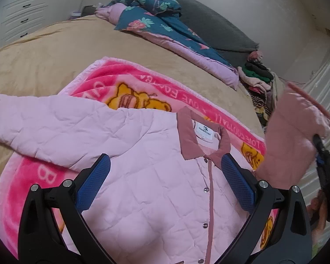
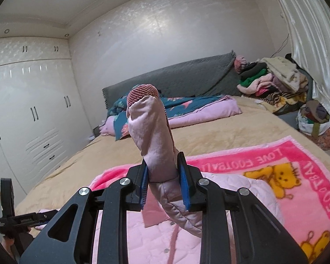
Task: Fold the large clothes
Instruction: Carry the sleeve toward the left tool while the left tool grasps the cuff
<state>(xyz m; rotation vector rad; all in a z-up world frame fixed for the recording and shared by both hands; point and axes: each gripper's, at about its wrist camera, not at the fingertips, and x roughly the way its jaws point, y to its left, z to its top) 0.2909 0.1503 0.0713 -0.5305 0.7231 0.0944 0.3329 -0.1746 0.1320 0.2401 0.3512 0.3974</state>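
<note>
While right tool [image 2: 162,182] pinches jacket [image 1: 143,176] sleeve [image 2: 151,132], left tool [image 1: 165,182] gapes empty; blanket [image 1: 187,96] reads "LOVE FOOTBALL".

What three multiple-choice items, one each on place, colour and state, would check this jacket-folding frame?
1. Where does the pink quilted jacket lie?
A. on the pink teddy-bear blanket
B. on the grey headboard
C. on the clothes pile

2. What colour is the jacket's collar?
A. teal
B. dusty rose
C. white

3. What are the right tongs doing?
A. standing open and empty
B. shut on a sleeve
C. shut on the blanket

Answers:
1 A, the blanket's border shows around the jacket.
2 B, the collar is darker than the pale pink body.
3 B, the blue pads press the sleeve, whose ribbed cuff sticks up; the left tongs stand open.
</note>
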